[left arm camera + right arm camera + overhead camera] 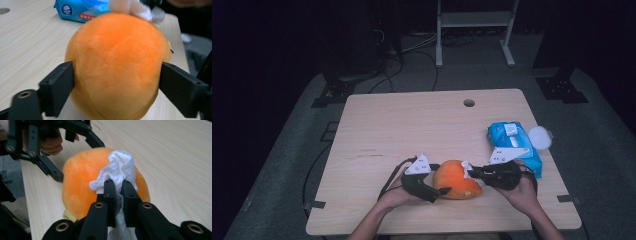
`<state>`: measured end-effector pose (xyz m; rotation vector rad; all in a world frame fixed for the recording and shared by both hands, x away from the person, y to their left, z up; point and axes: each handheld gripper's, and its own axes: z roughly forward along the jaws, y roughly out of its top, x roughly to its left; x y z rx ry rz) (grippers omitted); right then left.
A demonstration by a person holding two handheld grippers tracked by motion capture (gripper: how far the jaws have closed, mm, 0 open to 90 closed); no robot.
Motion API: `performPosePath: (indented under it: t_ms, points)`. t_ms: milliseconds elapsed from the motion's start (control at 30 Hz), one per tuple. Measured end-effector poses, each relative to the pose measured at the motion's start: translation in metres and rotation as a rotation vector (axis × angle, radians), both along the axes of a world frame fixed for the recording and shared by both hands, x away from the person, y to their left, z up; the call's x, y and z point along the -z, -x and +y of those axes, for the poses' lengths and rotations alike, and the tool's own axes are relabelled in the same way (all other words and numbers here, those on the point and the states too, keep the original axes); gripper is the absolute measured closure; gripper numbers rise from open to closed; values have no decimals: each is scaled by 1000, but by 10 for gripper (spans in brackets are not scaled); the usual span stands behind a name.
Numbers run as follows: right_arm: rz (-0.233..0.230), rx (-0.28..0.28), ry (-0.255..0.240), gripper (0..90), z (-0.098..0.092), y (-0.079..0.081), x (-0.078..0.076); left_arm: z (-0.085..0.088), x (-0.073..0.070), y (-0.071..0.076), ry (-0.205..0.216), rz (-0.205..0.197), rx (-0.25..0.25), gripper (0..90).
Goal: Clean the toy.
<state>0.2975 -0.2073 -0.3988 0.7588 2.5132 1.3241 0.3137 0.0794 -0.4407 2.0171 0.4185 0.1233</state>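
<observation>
My right gripper (117,188) is clamped on a crumpled white wipe (119,168), jaws pinched tight, and it presses the wipe against the top of the orange plush toy (456,179). My left gripper (116,82) straddles the same toy: its jaws stand wide, one at each flank, the pads at or just off the fabric; I cannot tell whether they press. The toy sits on the wooden table (422,125) near its front edge, between my two hands. Farther off to the right lies a blue pack of wipes (513,137) with its white lid (540,137) flipped open beside it. I judge the step in hand to be wiping the toy's surface. Next move calls for a firm steadying hold from the left, then dragging the wipe across the plush without snagging.
</observation>
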Motion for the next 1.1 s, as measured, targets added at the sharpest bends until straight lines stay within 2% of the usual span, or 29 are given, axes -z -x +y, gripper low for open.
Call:
performPosePath:
  t_ms: [67,100,133,233,300,333,367,467,533,567,633,667,700,733,833,867,900,967,1033,1100]
  points:
    - [21,15,-16,828,-7,-3,3,2,2,-4,9,40,-5,110]
    - [20,25,-15,827,-10,-3,3,3,3,-5,15,67,3,126]
    - [21,35,-19,827,-12,-4,2,3,5,-5,22,75,7,184]
    - [21,20,-24,831,-7,-1,0,1,2,-4,22,68,-7,286]
    - [-5,-5,-11,832,2,4,-5,0,-3,-3,36,60,-6,323]
    - [-15,-30,-24,832,7,8,-9,-1,-5,-2,37,52,-1,329]
    - [-23,-46,-27,832,10,9,-11,-2,-7,0,32,40,2,330]
    - [-52,-45,13,832,13,12,-15,-4,-6,1,18,38,5,289]
    - [-27,-30,11,832,7,8,-10,-5,-1,-1,12,36,-15,195]
    - [-15,-24,8,831,4,6,-8,-5,1,-3,13,45,-23,151]
    - [9,-18,-13,831,-2,4,-6,-6,5,-5,3,93,-32,101]
    - [10,-13,-16,831,-3,4,-7,-6,6,-6,17,114,-23,111]
    - [3,-7,-12,831,-3,4,-8,-7,6,-5,23,121,-15,190]
    - [-10,-6,-6,832,-1,5,-10,-8,5,-4,19,114,-14,223]
    - [-47,-29,13,832,11,13,-16,-10,-4,2,34,59,-8,328]
    - [-57,-41,15,831,14,15,-18,-10,-9,4,27,17,4,341]
    - [-69,-68,13,831,19,20,-22,-9,-11,6,32,8,7,353]
    - [-88,-79,27,831,24,24,-25,-8,-14,7,28,-10,10,364]
    - [-100,-70,50,831,23,24,-27,-6,-14,7,51,-9,6,378]
    - [-92,-49,47,831,17,20,-26,-7,-14,7,54,-6,4,380]
